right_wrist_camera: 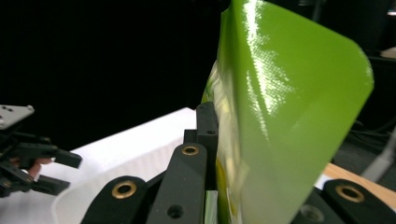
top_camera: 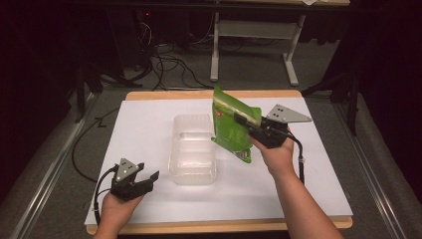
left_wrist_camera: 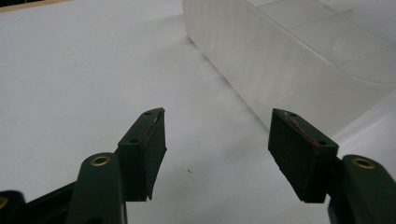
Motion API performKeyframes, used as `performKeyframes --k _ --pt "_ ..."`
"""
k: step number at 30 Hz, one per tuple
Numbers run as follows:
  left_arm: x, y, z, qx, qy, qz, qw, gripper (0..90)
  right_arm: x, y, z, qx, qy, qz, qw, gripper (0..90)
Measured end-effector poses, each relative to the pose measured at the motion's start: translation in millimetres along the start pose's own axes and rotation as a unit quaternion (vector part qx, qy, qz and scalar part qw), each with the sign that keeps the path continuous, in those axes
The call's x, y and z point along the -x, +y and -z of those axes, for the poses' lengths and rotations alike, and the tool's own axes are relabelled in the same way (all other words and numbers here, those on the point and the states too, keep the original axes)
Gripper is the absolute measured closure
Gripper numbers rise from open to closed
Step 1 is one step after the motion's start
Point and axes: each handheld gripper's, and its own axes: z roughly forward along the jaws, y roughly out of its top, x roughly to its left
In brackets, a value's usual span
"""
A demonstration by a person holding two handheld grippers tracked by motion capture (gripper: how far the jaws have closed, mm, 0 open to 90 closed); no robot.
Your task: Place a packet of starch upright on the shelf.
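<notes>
A green snack pouch (top_camera: 233, 125) is being pinched by the right tongs (top_camera: 247, 123), held aloft just right of the clear plastic tub (top_camera: 192, 149). The left tongs (left_wrist_camera: 217, 140) are being held spread, empty, low over the white table (top_camera: 149, 124).

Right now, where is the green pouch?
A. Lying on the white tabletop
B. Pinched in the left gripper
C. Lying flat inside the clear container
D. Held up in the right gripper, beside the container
D: the right gripper is shut on the green pouch, held aloft to the right of the clear container; the left gripper is open.
</notes>
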Motion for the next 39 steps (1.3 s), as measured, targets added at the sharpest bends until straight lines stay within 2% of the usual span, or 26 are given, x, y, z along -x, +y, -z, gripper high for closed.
performKeyframes --k 14,17,25,29,33,36,39 --pt "-3.9 -0.8 0.3 0.0 0.003 0.008 1.0 37.2 -19.3 20.7 -47.6 0.011 0.048 0.016 0.9986 89.3" --pt "-4.7 -1.1 0.3 -0.001 0.005 0.009 0.9999 37.2 -25.4 23.5 -64.8 0.011 0.067 0.02 0.9975 89.3" --pt "-5.3 -1.7 1.7 0.0 0.004 0.011 0.9999 37.2 -42.1 31.4 -86.7 0.021 0.1 0.025 0.9944 89.3" --pt "-5.4 -1.7 2.4 0.001 0.004 0.01 0.9999 37.2 -46.7 33.2 -94.0 0.021 0.109 0.028 0.9935 89.3" --pt "-5.7 -1.7 2.9 0.003 0.004 0.012 0.9999 37.2 -49.5 29.1 -104.6 0.007 0.113 0.031 0.9931 89.3" --pt "-5.7 -1.9 2.5 0.002 0.004 0.011 0.9999 37.2 -48.8 25.2 -107.2 -0.001 0.114 0.038 0.9928 89.3" --pt "-5.4 -1.8 2.4 0.001 0.003 0.01 1.0 37.2 -45.2 23.6 -106.0 -0.003 0.113 0.034 0.993 89.3"
